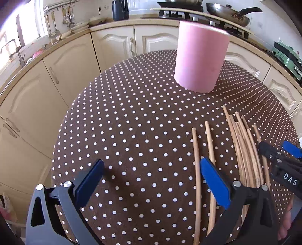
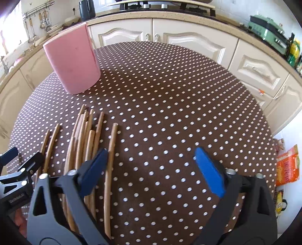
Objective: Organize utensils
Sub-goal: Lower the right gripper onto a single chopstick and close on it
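Observation:
Several wooden chopsticks [image 1: 243, 150] lie side by side on the brown dotted tablecloth [image 1: 132, 122]; the right wrist view has them [image 2: 81, 135] at lower left. A pink cylindrical holder [image 1: 200, 56] stands upright farther back on the table, seen at upper left [image 2: 73, 62] from the right wrist. My left gripper [image 1: 152, 163] is open above the cloth, with one stray chopstick [image 1: 196, 169] lying just inside its right finger. My right gripper [image 2: 151, 150] is open too, and the outermost chopstick [image 2: 111, 160] lies just inside its left finger. Each gripper shows at the edge of the other's view [image 1: 274, 145] [image 2: 24, 156].
The round table's edge curves close behind the holder, with cream cabinets [image 1: 113, 47] and a counter beyond. A stove with a pan [image 1: 226, 13] and a green appliance [image 2: 268, 28] sit on the counter. Orange bags [image 2: 287, 165] lie on the floor at right.

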Available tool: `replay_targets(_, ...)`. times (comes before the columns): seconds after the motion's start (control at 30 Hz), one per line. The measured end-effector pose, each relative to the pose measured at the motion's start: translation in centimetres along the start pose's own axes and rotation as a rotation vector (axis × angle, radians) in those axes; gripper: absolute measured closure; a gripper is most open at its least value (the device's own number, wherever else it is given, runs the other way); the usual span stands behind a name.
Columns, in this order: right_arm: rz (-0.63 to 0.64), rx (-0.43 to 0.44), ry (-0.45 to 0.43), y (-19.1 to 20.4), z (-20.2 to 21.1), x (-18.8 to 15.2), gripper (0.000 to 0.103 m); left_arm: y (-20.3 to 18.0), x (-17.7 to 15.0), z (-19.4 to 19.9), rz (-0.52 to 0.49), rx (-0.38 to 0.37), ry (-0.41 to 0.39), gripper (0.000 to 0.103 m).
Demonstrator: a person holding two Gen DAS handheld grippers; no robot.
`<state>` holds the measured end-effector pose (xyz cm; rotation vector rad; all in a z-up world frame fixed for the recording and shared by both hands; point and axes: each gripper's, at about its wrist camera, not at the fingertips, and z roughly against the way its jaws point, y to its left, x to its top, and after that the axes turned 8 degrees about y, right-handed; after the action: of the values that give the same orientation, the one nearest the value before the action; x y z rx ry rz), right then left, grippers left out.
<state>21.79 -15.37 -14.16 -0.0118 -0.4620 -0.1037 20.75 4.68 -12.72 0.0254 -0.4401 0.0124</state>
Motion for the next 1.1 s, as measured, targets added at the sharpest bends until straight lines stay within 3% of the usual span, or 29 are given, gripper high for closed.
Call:
replay_targets(0.07,0.017,0.008,-0.023,0.7,0.3,0.0,0.036,0.0,0.4,-0.1,0.002,0.003,0.01,0.004)
replay_targets(0.13,0.053,0.03,-0.043,1.3,0.5,-0.1,0.068,0.0,0.5,-0.2,-0.002,0.001,0.017,0.004)
replay_targets(0.2,0.075,0.04,-0.053,1.8,0.5,-0.2,0.076,0.0,0.6,-0.2,-0.001,-0.001,0.009,0.009)
replay_targets(0.23,0.083,0.037,-0.061,2.0,0.5,-0.3,0.078,0.2,0.7,-0.1,0.009,0.002,0.0,0.014)
replay_targets(0.3,0.085,0.049,-0.066,1.9,0.7,-0.6,0.087,0.8,0.9,0.3,0.044,0.013,-0.012,0.043)
replay_targets(0.37,0.061,0.067,-0.068,1.3,0.9,-1.1,0.092,1.7,1.1,0.6,0.074,-0.017,-0.012,0.058)
replay_targets(0.43,0.051,0.076,-0.068,0.9,1.2,-1.6,0.094,2.3,1.1,0.7,0.081,-0.057,-0.013,0.067)
replay_targets(0.5,0.034,0.102,-0.07,0.2,1.7,-2.3,0.095,2.8,0.9,0.9,0.093,-0.094,-0.013,0.087)
replay_targets(0.53,0.013,0.138,-0.076,-0.2,1.8,-2.4,0.095,3.1,0.6,0.9,0.104,-0.125,-0.007,0.095)
replay_targets(0.57,-0.006,0.178,-0.09,-0.8,2.0,-2.5,0.095,3.4,0.5,0.9,0.13,-0.168,0.006,0.097)
replay_targets(0.63,-0.057,0.266,-0.144,-2.5,2.7,-2.7,0.096,3.4,-0.2,1.0,0.139,-0.208,0.013,0.098)
replay_targets(0.8,-0.061,0.341,-0.27,-4.2,4.9,-3.5,0.096,3.0,-2.0,1.9,0.153,-0.212,-0.043,0.103)
replay_targets(0.9,-0.033,0.258,-0.315,-3.9,6.2,-4.2,0.096,3.0,-2.9,3.3,0.167,-0.21,-0.098,0.102)
replay_targets(0.97,-0.011,0.239,-0.305,-3.8,6.4,-4.3,0.096,2.9,-3.5,4.3,0.164,-0.214,-0.142,0.102)
replay_targets(1.1,0.039,0.235,-0.21,-3.1,6.0,-4.5,0.092,2.5,-3.8,4.7,0.126,-0.222,-0.13,0.102)
